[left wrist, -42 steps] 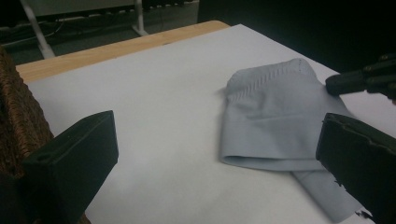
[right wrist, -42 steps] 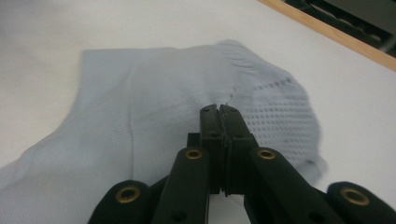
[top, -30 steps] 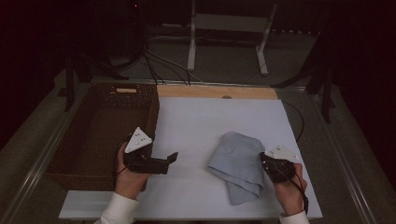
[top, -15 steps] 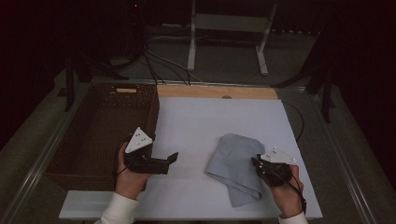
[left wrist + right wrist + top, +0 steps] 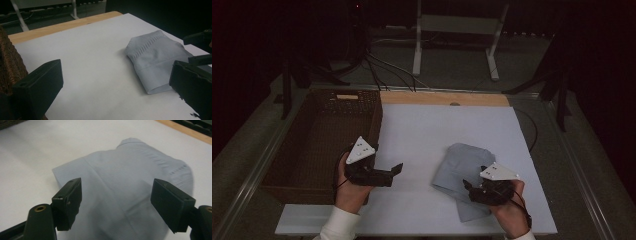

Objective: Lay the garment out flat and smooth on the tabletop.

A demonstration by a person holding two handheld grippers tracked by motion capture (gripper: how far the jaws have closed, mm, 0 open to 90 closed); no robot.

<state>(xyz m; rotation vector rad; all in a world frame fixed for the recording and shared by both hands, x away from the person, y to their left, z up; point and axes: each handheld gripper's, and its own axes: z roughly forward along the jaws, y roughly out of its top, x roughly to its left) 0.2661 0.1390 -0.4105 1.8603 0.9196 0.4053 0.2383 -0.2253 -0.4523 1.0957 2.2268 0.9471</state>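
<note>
While the right tool (image 5: pixel 468 186) is hanging over the near end of the folded grey cloth (image 5: pixel 460 172), its jaws have just been opening and are standing spread with nothing pinched; in the right gripper view the cloth (image 5: pixel 130 192) is lying flat under and between the jaws, pads off it. The cloth is sitting toward the near right corner of the worktop (image 5: pixel 437 130), its near flap almost at the near edge. Judging the step as letting go after a fold: better lifting clear straight off the fabric, not dragging the top layer, and checking the edges are lining up. The left tool (image 5: pixel 397 169) is waiting near the left edge, jaws spread, empty. Beyond it, the wicker basket (image 5: pixel 319 145) is running along the left edge toward the far left corner, likely next stop for the cloth.
</note>
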